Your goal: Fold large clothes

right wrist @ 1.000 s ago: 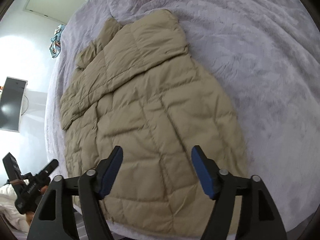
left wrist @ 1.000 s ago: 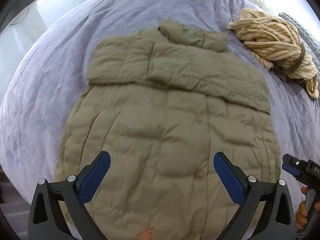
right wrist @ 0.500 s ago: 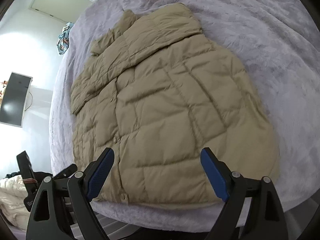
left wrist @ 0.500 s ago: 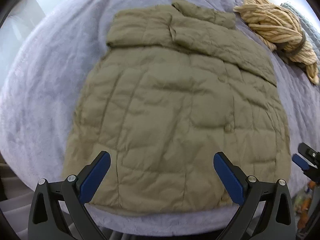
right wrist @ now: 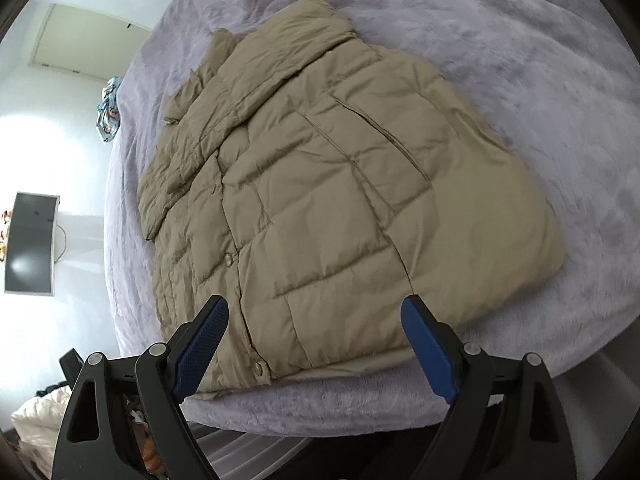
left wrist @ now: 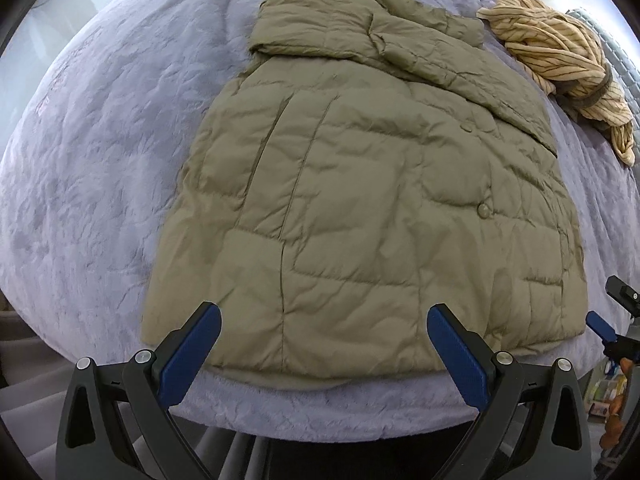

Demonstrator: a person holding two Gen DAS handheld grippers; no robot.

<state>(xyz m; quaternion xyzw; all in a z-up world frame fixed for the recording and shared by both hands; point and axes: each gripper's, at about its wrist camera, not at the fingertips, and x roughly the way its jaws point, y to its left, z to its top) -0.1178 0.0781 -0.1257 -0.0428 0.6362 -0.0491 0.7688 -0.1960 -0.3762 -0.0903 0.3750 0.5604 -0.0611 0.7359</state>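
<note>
Both tongs, left tongs (left wrist: 324,336) and right tongs (right wrist: 316,332), gape empty just before the jacket's (left wrist: 380,200) near hem; its long axis runs straight away from them.

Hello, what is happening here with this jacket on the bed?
A person with a gripper in each hand is folding a khaki puffer jacket that lies flat on a bed with a lavender blanket. The sleeves are already folded across its upper part. Both the left gripper and the right gripper hover open near the hem, holding nothing. A striped beige garment lies bunched beyond the collar.
</note>
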